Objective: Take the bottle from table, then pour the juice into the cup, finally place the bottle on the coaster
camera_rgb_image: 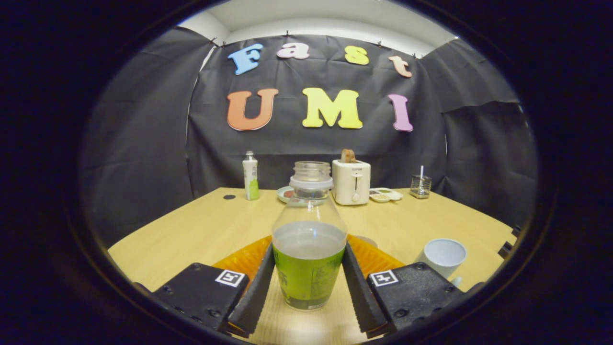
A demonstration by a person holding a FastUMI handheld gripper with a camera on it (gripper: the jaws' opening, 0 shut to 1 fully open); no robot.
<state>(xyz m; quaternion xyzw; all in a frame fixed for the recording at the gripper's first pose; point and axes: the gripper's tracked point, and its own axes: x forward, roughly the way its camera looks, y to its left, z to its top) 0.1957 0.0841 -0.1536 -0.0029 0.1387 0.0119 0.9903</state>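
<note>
In the gripper view we are looking along the gripper at a clear uncapped plastic bottle with a green label and pale juice inside, which is standing upright between the two fingers. Both fingers are lying against the labelled sides of the bottle, so we are judging the jaws as pinching it, although we cannot tell whether its base is resting on the light wooden table or hanging just above it. Behind the fingers an orange ridged disc is peeking out on both sides; we are taking it for the coaster, though its shape is mostly hidden. The pale round cup is sitting to the right, near the right finger and apart from the bottle, and it is looking empty as far as we can see. Beyond, near the wall, a small white bottle with a green band, a cream toaster, two small dishes and a little glass jar are standing. We are judging the task as early: the grasp looks made, while the pouring and the setting on the coaster are left.
</note>
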